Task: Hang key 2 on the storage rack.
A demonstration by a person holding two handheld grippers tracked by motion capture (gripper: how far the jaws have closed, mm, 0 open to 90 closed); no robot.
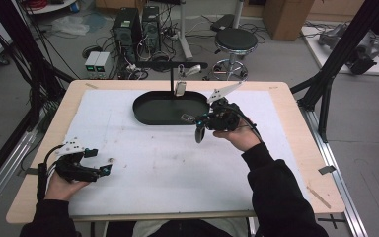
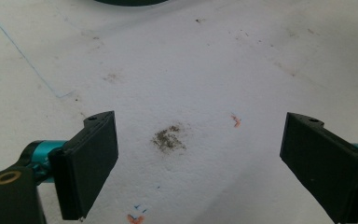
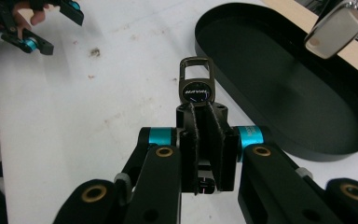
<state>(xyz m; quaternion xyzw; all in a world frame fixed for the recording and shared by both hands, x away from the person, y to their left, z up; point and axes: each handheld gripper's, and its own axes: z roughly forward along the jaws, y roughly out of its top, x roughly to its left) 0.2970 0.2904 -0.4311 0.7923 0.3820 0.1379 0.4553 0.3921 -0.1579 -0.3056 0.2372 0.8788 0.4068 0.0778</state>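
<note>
My right gripper (image 3: 204, 112) is shut on a dark metal key tag (image 3: 196, 86) with a squared loop and a round badge; the loop sticks out past the fingertips. In the high view the right gripper (image 1: 196, 118) holds the tag (image 1: 187, 117) just above the near rim of a black oval tray (image 1: 148, 116). From a black stand (image 1: 171, 79) in the tray hangs a silver key fob (image 1: 179, 89), which the right gripper view shows as fob (image 3: 338, 28) above the tray (image 3: 284, 84). My left gripper (image 1: 101, 161) rests open at the near left, nothing between its jaws (image 2: 200, 158).
A stained white mat (image 1: 177, 168) covers the wooden table (image 1: 296, 148). A small pale object (image 1: 111, 159) lies on the mat beside the left gripper. Beyond the far edge stand a stool (image 1: 235, 42) and computer cases (image 1: 138, 27) with cables.
</note>
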